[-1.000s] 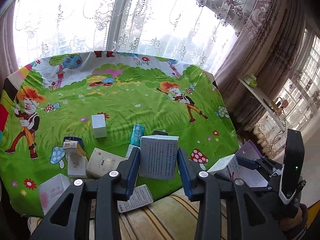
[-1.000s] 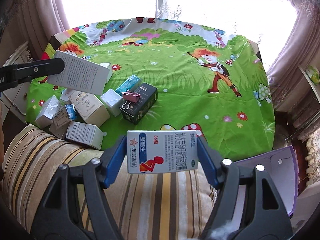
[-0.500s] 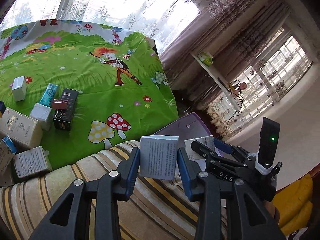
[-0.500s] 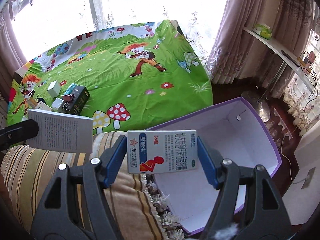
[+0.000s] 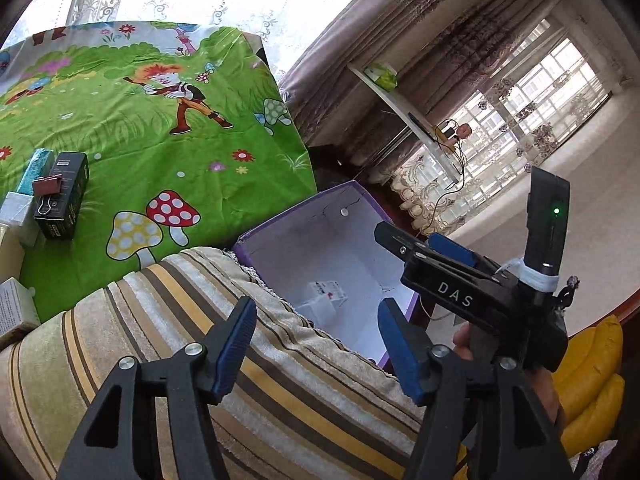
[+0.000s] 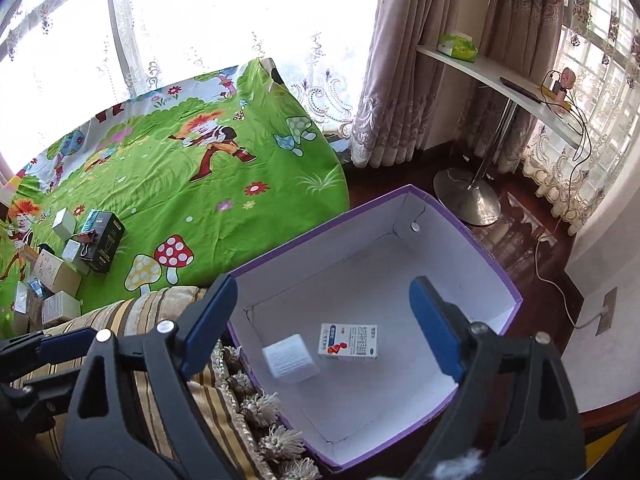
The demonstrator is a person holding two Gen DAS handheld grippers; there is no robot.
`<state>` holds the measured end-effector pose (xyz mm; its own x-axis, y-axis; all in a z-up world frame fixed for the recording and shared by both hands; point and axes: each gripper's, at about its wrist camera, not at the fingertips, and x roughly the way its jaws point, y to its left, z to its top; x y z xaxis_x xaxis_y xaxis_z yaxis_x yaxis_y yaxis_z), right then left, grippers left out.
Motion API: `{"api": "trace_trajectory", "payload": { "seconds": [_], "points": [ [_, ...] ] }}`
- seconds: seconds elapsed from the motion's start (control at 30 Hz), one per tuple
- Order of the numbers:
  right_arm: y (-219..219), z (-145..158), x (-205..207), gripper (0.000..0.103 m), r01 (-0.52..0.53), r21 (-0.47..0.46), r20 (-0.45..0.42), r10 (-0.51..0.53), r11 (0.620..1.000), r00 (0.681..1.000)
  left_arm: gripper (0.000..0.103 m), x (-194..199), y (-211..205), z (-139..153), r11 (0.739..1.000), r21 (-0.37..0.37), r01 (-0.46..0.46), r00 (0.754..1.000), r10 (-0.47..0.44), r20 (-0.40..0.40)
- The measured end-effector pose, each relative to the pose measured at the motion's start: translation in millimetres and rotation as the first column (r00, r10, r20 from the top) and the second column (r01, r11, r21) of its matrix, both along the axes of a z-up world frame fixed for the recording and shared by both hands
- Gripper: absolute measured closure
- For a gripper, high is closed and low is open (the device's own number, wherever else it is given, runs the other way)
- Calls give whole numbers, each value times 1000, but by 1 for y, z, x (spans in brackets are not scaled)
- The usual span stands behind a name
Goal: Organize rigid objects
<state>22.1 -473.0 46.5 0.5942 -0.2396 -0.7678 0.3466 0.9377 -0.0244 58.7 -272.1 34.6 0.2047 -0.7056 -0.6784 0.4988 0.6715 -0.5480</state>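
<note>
**Inspector:** Surroundings first. What stands near the bin?

**Assistant:** The purple box (image 6: 472, 240), white inside, sits on the floor just beside a striped cushion (image 6: 160, 308) with a tasselled fringe. Behind the cushion is the desk (image 6: 240, 216) under a green cartoon cloth. Beyond the box stand a round metal stand base (image 6: 466, 196) and curtains. The cushion edge lies between the desk and the box; nothing covers the box opening.

**Inspector:** Counts?

**Assistant:** Two cartons inside the box: a white carton (image 6: 290, 356), blurred, and a printed medicine carton (image 6: 348, 340). On the desk a cluster remains at the left: a black carton (image 6: 105, 246) with a pink binder clip (image 6: 89, 240) against it, plus several pale cartons; the exact number I cannot tell.

**Inspector:** Orientation of the two?

**Assistant:** The printed carton lies flat, face up, long axis running left to right in the right wrist view. The white carton is tilted, one corner low; its axis is unclear from blur.

**Inspector:** Tools?

**Assistant:** The left tool (image 5: 316, 344) is over the cushion edge, jaws opening, nothing between them. The right tool (image 6: 324, 320) is above the box, jaws opening and wide, gripping nothing; both cartons lie below it.
</note>
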Motion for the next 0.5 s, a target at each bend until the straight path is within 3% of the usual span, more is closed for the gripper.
{"api": "trace_trajectory", "payload": {
  "seconds": [0.27,0.5],
  "points": [
    [14,5,3,13,-45,18,10,45,999,999,39,-1,33,16,997,-2,-75,995,75,60],
    [32,12,7,13,-80,12,16,80,997,997,39,-5,70,27,986,28,-167,976,161,148]
  ]
}}
